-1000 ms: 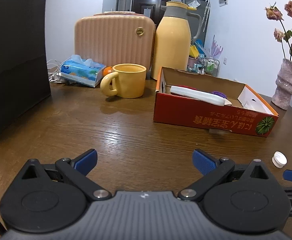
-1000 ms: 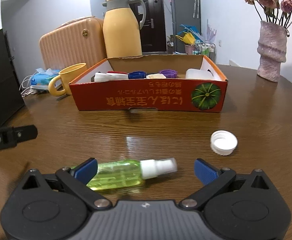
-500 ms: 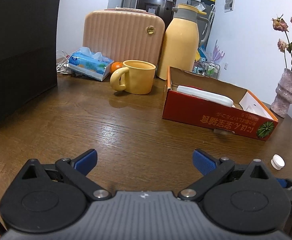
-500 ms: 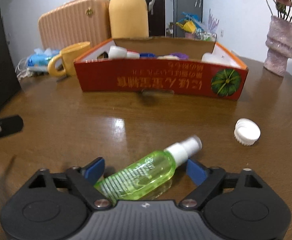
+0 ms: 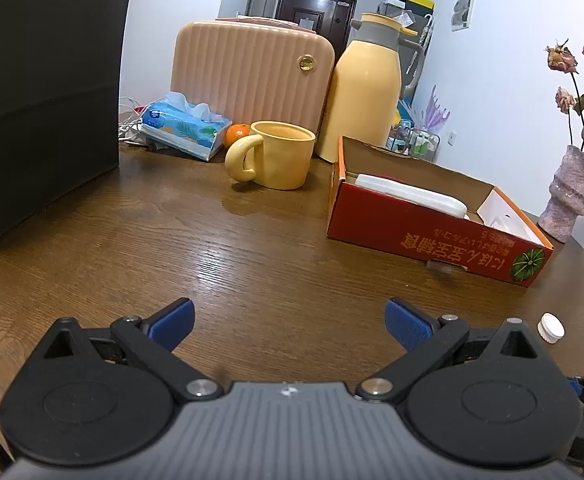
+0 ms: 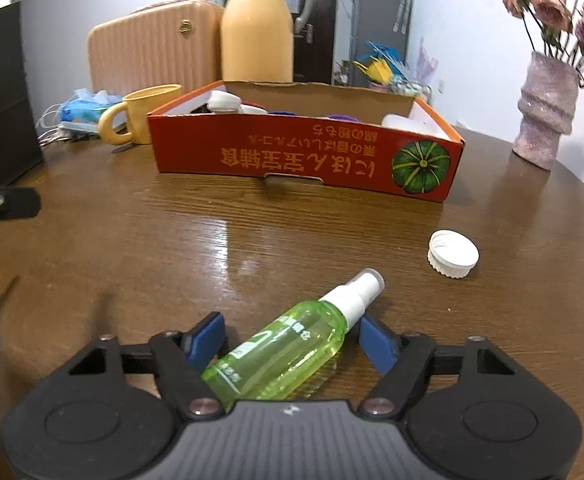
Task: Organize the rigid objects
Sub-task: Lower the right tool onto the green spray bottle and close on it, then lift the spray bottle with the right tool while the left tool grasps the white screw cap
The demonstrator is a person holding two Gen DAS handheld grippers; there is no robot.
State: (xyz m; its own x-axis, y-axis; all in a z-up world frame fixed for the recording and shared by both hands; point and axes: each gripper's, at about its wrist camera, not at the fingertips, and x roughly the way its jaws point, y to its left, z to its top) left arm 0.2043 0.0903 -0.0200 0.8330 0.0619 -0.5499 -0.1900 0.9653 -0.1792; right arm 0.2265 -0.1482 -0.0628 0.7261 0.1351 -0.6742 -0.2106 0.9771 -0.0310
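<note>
Right tongs point(image 6: 292, 336) have just been closing around green spray bottle point(image 6: 287, 352).

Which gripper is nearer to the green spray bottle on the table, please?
Right. The right gripper straddles the green spray bottle, its jaws just closing around it. The left gripper hovers open off to the side over bare table.
</note>
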